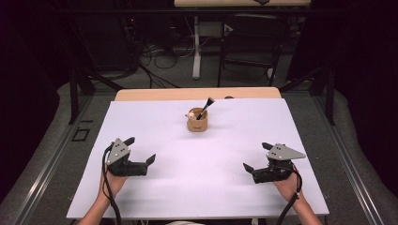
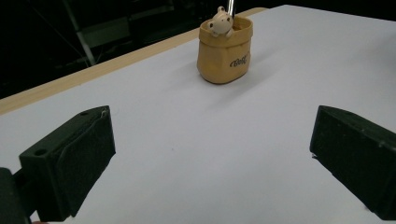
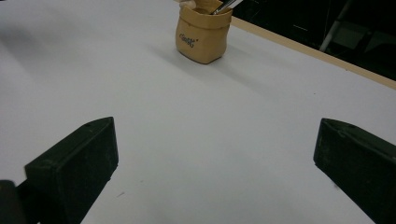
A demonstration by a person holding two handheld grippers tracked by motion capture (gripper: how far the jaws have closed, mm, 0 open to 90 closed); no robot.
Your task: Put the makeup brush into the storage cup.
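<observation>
A small tan sack-shaped pot (image 1: 197, 123) stands on the white table cover (image 1: 202, 187), toward the far middle. A dark brush (image 1: 205, 108) leans out of it, and a tiny pale bear figure (image 1: 191, 114) sits at its rim. My left gripper (image 1: 140, 150) rests low at the near left, open with nothing between its jaws. My right gripper (image 1: 256, 156) mirrors it at the near right, also open and holding nothing. The left gripper view looks between the wide-apart jaws of my left gripper (image 2: 212, 126) at the pot (image 2: 226, 51) and bear (image 2: 219, 23). Ahead of my right gripper (image 3: 217, 135) stands the pot (image 3: 201, 37).
A strip of wooden tabletop (image 1: 197, 93) shows beyond the white cover's far edge. Behind it are dark floor, cables and a desk leg (image 1: 196, 51). Grey rails (image 1: 47, 159) run along both sides of the table. A hand (image 1: 112, 183) holds each gripper from below.
</observation>
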